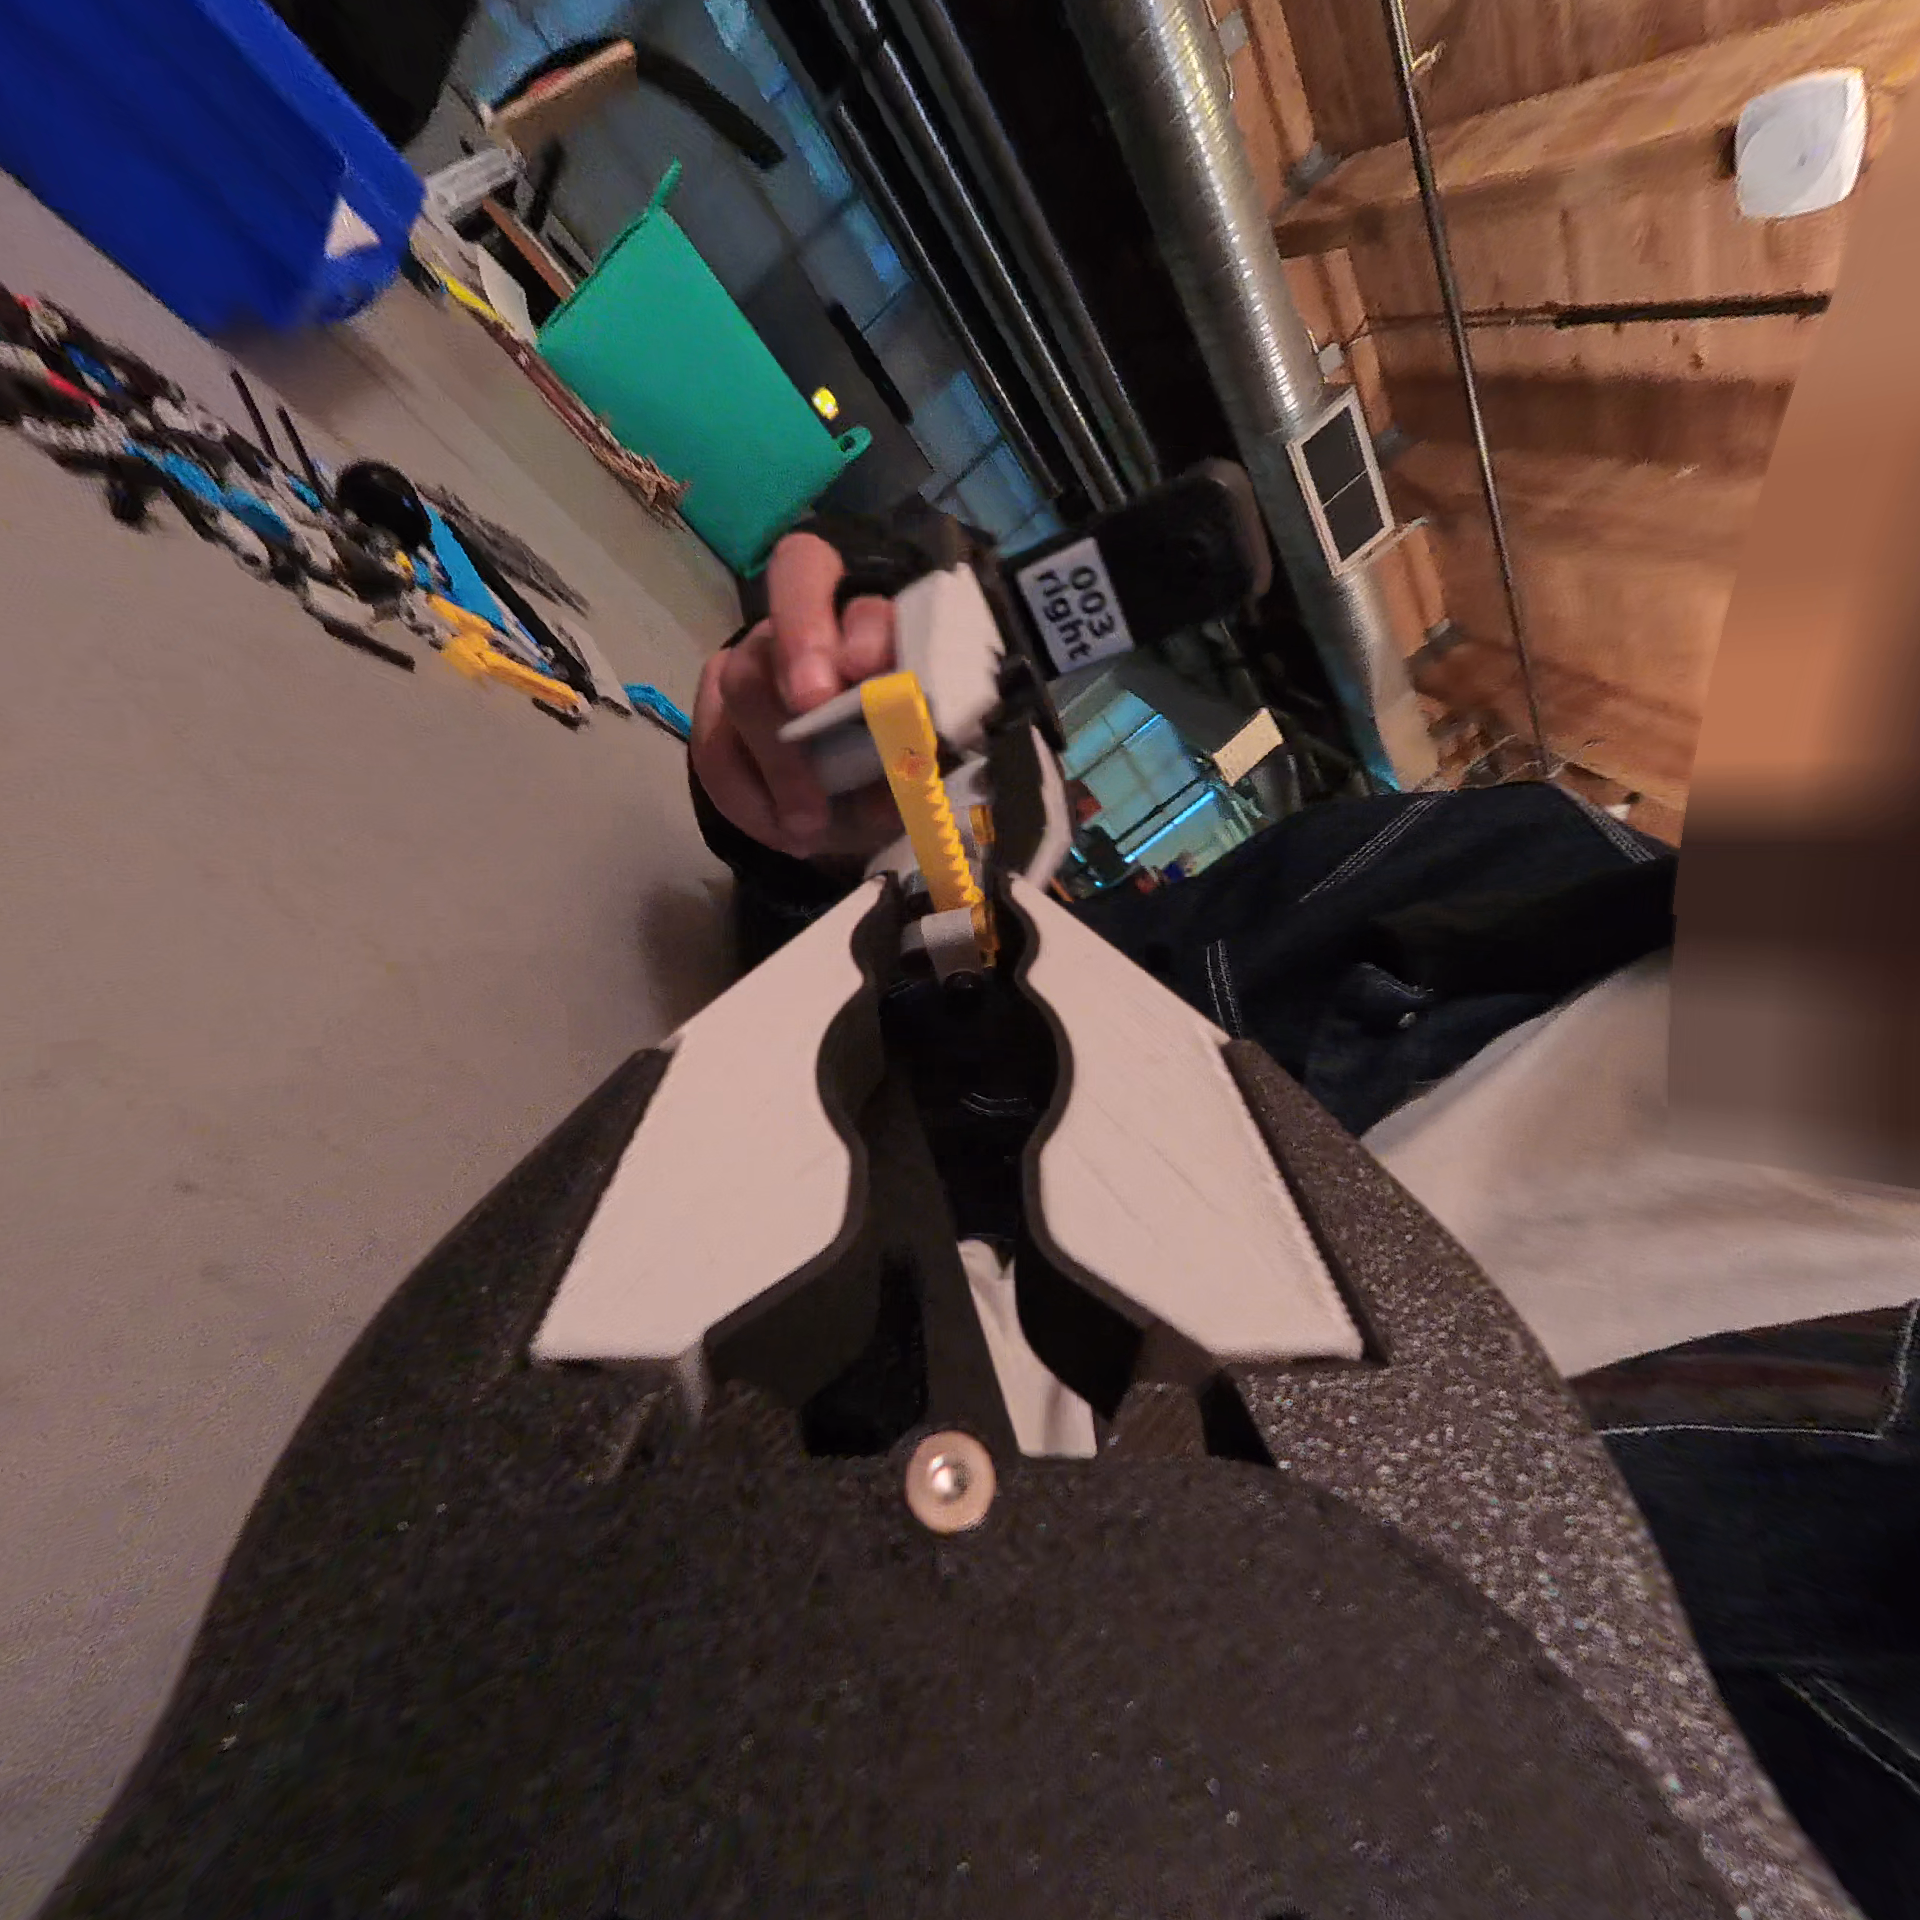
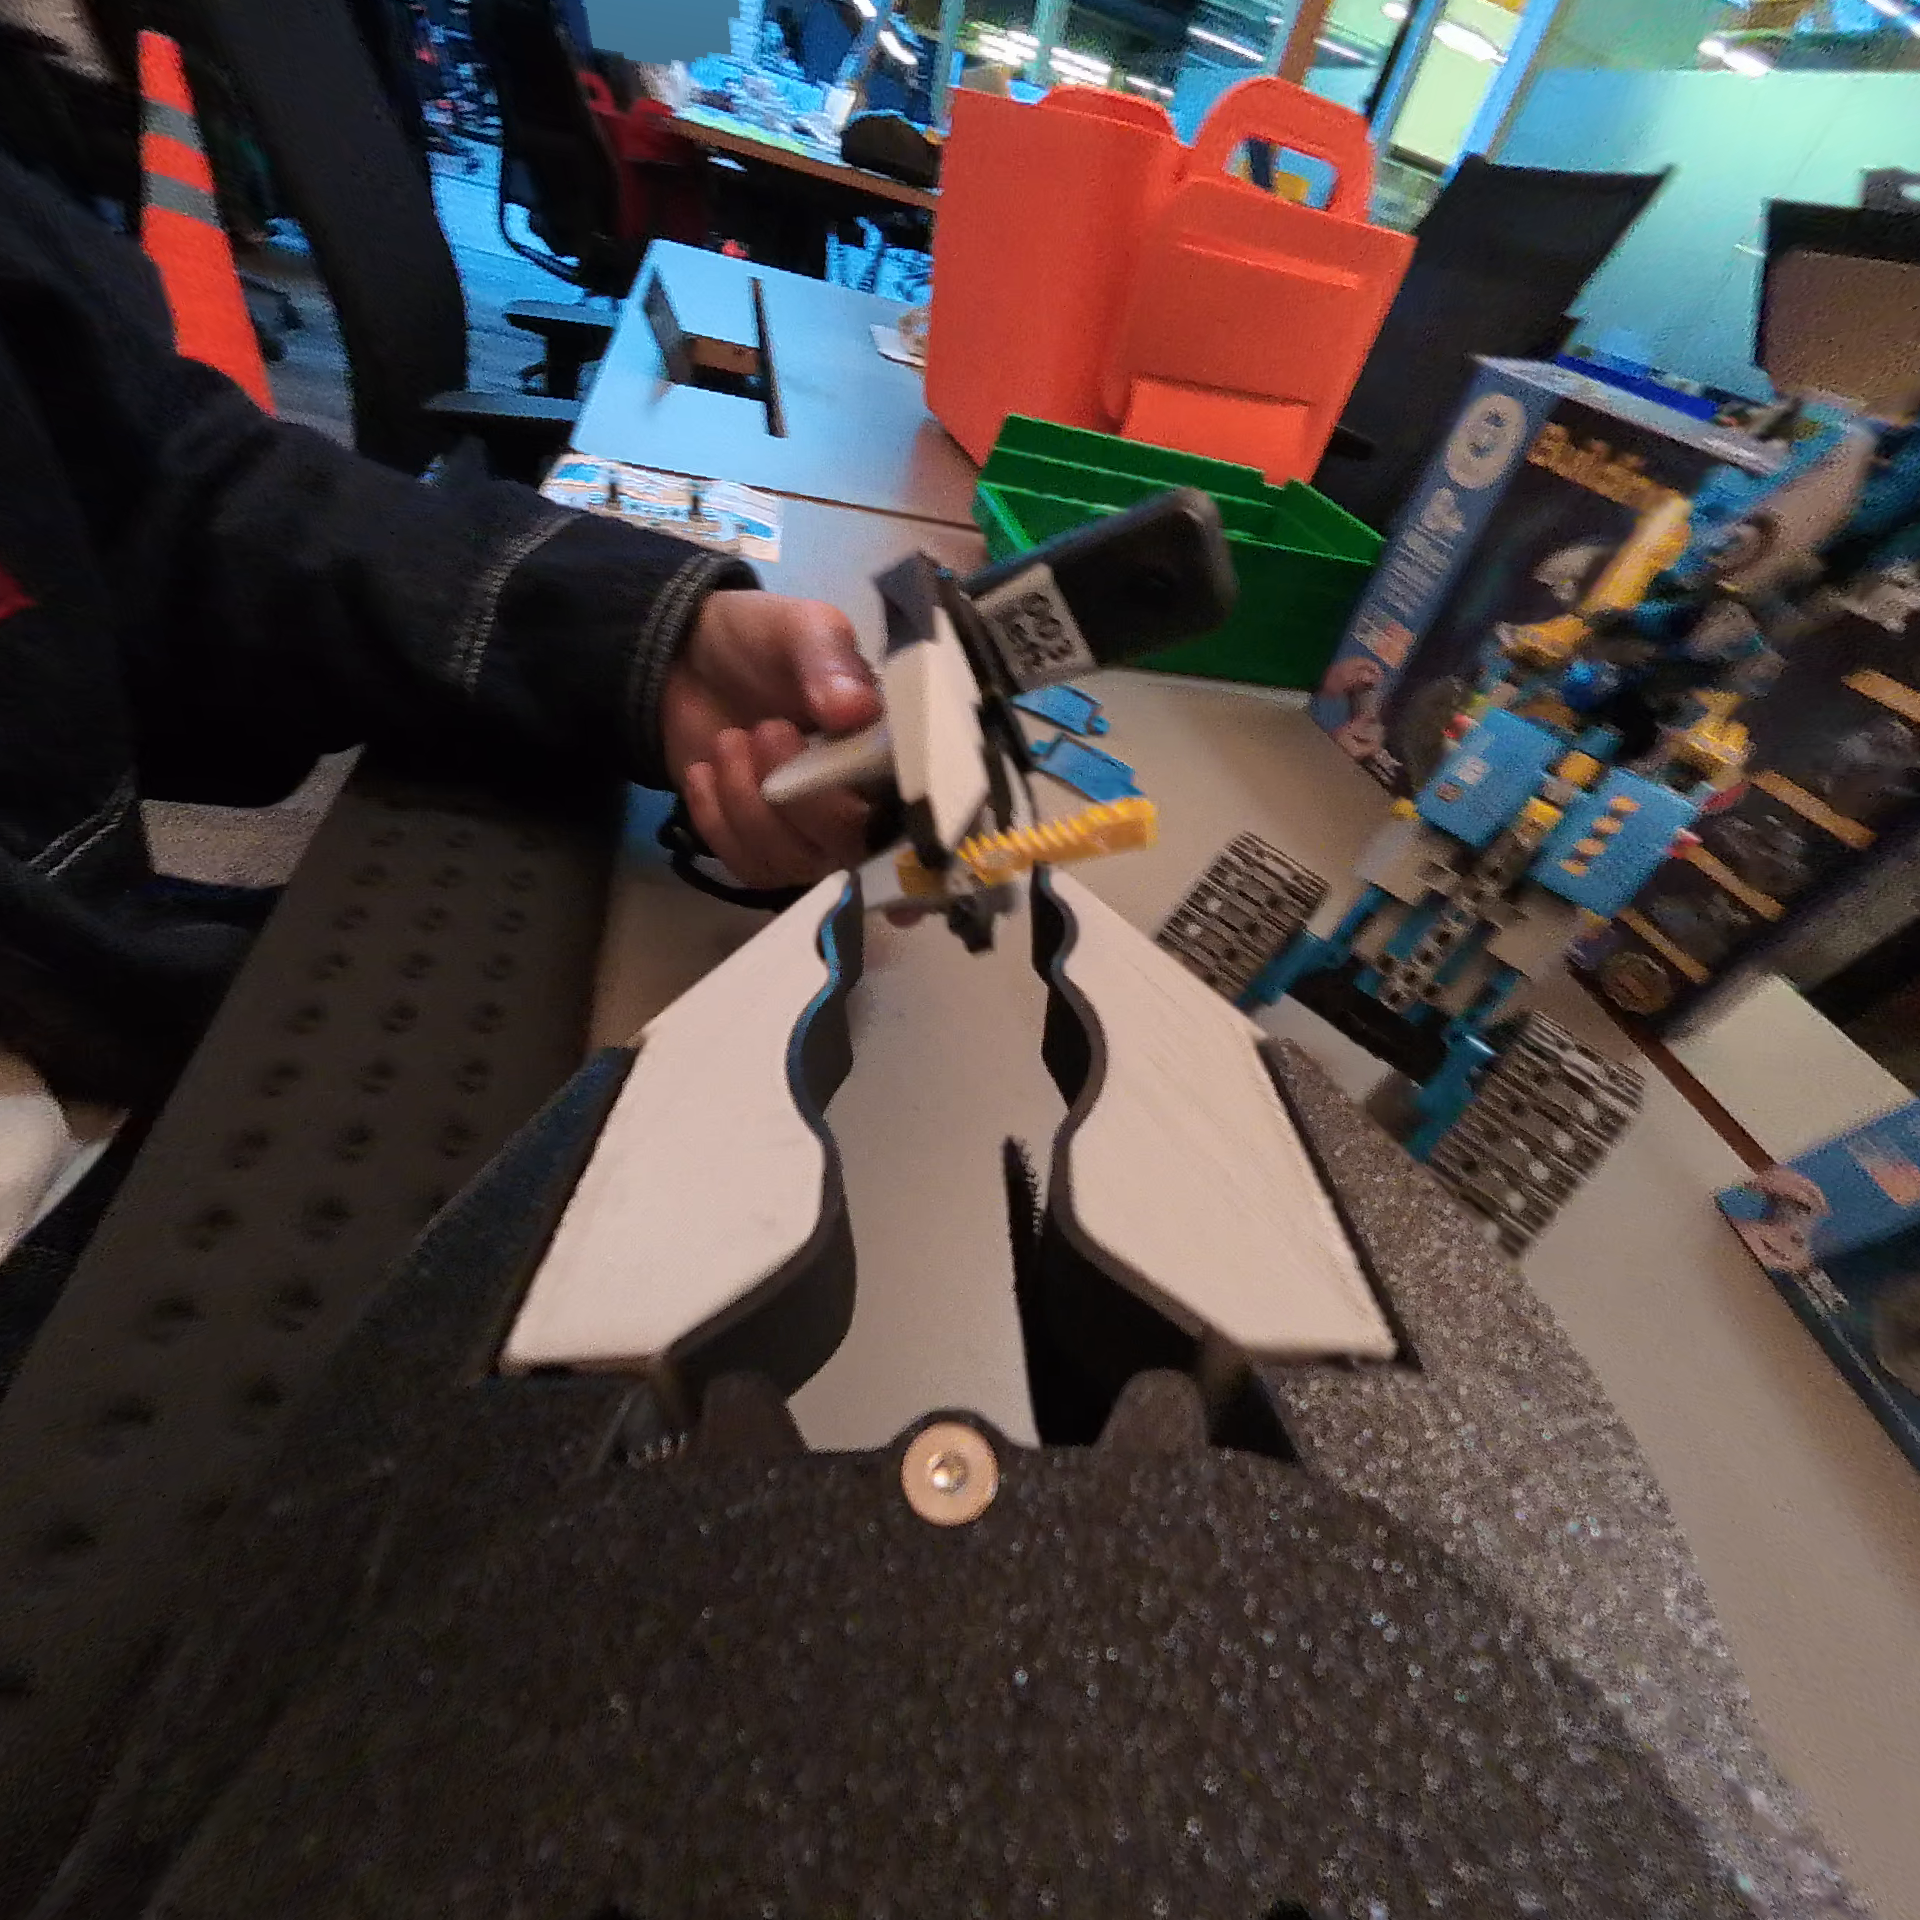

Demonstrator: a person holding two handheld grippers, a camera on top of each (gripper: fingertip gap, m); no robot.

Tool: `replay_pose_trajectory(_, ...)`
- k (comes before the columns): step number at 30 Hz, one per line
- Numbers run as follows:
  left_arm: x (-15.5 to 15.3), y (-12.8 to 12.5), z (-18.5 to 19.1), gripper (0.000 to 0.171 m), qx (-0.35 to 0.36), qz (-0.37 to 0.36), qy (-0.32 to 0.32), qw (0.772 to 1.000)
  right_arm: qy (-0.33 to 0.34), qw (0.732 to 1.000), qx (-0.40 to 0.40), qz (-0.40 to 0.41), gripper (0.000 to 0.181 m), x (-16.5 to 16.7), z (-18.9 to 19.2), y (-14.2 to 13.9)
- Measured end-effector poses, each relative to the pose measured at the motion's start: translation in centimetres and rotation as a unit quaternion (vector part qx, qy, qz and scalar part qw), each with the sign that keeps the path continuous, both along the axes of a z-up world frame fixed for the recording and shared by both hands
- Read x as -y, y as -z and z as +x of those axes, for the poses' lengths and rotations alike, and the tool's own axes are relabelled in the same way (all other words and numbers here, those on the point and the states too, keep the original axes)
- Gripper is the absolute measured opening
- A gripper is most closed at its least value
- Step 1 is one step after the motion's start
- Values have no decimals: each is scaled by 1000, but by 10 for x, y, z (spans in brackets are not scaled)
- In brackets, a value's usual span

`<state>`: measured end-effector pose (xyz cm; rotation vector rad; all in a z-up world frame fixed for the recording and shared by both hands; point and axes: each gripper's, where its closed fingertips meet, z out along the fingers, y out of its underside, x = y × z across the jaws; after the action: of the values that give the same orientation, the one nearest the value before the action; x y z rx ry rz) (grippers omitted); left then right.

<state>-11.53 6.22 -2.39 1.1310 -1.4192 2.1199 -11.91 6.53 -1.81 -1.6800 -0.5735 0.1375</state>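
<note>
My left gripper (image 1: pixel 948 888) is shut on a small grey, yellow and black brick assembly (image 1: pixel 951 940), with a yellow toothed rack (image 1: pixel 930 800) sticking out from it. A hand (image 2: pixel 758 717) holds the left gripper (image 2: pixel 928 862), which shows edge-on in the right wrist view with the rack (image 2: pixel 1049 840) pointing right. My right gripper (image 2: pixel 943 888) is open. Its tips stand on either side of the assembly (image 2: pixel 961 904) with a small gap on both sides. The right gripper (image 1: pixel 987 821) also shows in the left wrist view, held in a hand (image 1: pixel 769 727) just beyond the rack.
Loose bricks (image 1: pixel 312 520), a blue bin (image 1: pixel 187 156) and a green bin (image 1: pixel 686 395) are on the table (image 1: pixel 260 1039). In the right wrist view I see a blue tracked model (image 2: pixel 1455 935), its box (image 2: pixel 1558 623), a green tray (image 2: pixel 1278 561), an orange carrier (image 2: pixel 1143 281) and a black perforated board (image 2: pixel 312 1039). The tips of both grippers are at nearly the same place. It is some 15 cm from my right tips to the blue tracked model (image 2: pixel 1455 935).
</note>
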Motion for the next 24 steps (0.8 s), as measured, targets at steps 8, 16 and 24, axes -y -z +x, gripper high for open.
replay_pose_trajectory(8,5,2,-3,15,7,21,9,1000,17,999,43,-7,14,-7,-4,8)
replay_pose_trajectory(16,6,12,-4,13,19,84,1,996,-3,997,65,-47,14,-3,-1,21)
replay_pose_trajectory(24,-28,33,10,14,25,190,-81,978,36,997,-75,7,13,39,71,-17)
